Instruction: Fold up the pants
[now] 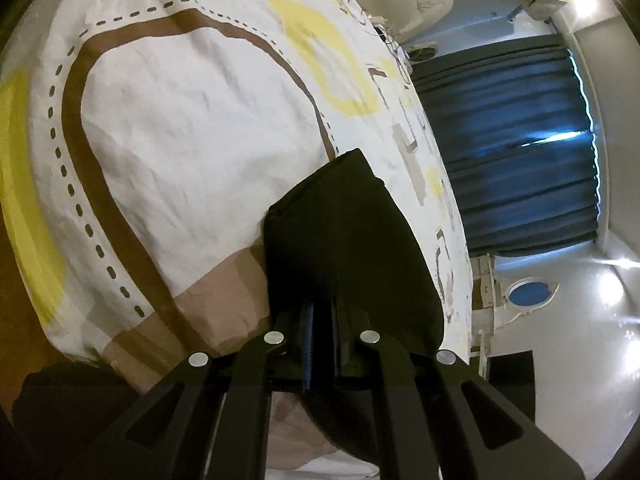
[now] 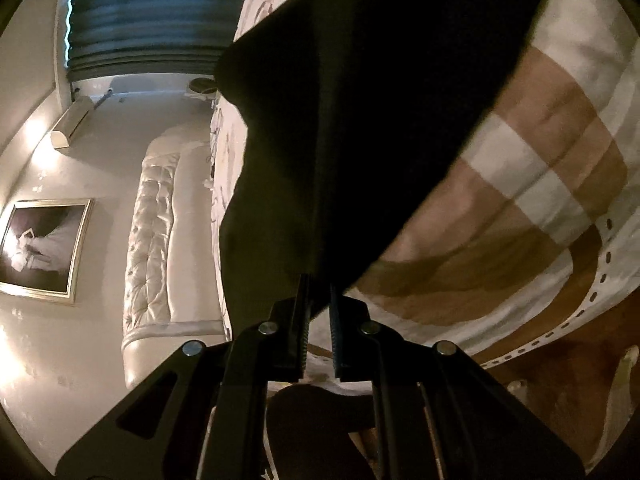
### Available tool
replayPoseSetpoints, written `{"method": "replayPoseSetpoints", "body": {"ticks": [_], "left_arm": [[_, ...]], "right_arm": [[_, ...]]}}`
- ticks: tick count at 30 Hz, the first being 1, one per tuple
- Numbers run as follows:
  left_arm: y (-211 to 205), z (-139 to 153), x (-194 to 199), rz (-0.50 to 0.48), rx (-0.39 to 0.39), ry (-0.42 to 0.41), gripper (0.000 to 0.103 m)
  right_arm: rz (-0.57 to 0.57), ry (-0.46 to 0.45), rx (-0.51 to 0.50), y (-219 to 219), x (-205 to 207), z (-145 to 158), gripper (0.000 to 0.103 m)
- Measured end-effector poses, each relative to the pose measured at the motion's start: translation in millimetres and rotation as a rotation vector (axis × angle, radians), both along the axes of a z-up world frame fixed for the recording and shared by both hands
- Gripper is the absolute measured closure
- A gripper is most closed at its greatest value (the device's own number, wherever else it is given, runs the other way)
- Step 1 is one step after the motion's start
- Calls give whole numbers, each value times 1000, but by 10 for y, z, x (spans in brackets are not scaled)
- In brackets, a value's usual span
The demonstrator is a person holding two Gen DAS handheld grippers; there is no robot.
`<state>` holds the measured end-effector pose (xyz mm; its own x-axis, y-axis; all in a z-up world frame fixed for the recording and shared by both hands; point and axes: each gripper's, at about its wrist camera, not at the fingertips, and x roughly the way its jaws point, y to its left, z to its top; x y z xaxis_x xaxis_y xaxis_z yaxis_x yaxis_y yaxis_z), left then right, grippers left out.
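**Q:** Pants first: where are they?

**A:** The black pants (image 1: 352, 240) hang and drape over a bed covered by a white bedspread (image 1: 192, 128) printed with brown bands, dashed lines and yellow shapes. In the left wrist view a bunched dark fold rises from the fingers toward the bed's edge. In the right wrist view the pants (image 2: 380, 100) fill the upper middle as one broad dark sheet, with the bedspread (image 2: 560, 184) showing to its right.

**Q:** And the grippers?

**A:** The left gripper (image 1: 320, 320) has its jaws pinched together on the black cloth, which wraps around and hides the fingertips. The right gripper (image 2: 319, 304) is likewise clamped on the pants' lower edge, with the fabric running straight down into the narrow slot between its jaws.

**Q:** What surrounds the bed?

**A:** A dark blue curtain (image 1: 512, 144) hangs beyond the bed, light leaking along one side. A tufted white headboard (image 2: 156, 232) stands at the bed's end, a framed picture (image 2: 44, 248) hangs on the pale wall, and an air conditioner (image 2: 72, 124) sits near the curtain.
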<state>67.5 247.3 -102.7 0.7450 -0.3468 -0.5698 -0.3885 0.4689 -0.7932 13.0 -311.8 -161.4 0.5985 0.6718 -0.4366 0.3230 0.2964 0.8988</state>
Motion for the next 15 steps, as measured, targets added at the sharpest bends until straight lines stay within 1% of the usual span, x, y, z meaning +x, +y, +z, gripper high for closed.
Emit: {"method": "replayPoseSetpoints", "body": {"ticks": [2, 3, 5, 7, 8, 11, 13, 14, 15], "left_arm": [[-14, -32, 30, -16, 25, 16, 96], [-11, -58, 33, -20, 23, 25, 96], [-1, -74, 27, -21, 8, 26, 96], [10, -45, 13, -32, 10, 25, 95], [12, -27, -1, -41, 17, 25, 95], [-15, 53, -58, -74, 73, 32, 91], [-58, 129, -106, -99, 143, 47, 90], [-79, 180, -147, -109, 204, 64, 90], [-82, 196, -177, -112, 236, 70, 89]], "right_arm": [[4, -5, 1, -1, -2, -12, 94], [5, -5, 1, -4, 0, -7, 94], [-3, -8, -8, -48, -30, 27, 88], [-11, -17, -34, -107, -58, 103, 75], [-16, -28, -53, -169, -92, 165, 74], [-41, -64, -114, -408, -140, 388, 74], [-70, -92, -165, -609, -119, 544, 73], [-99, -117, -232, -781, -90, 689, 72], [-113, -128, -279, -887, -52, 777, 67]]}}
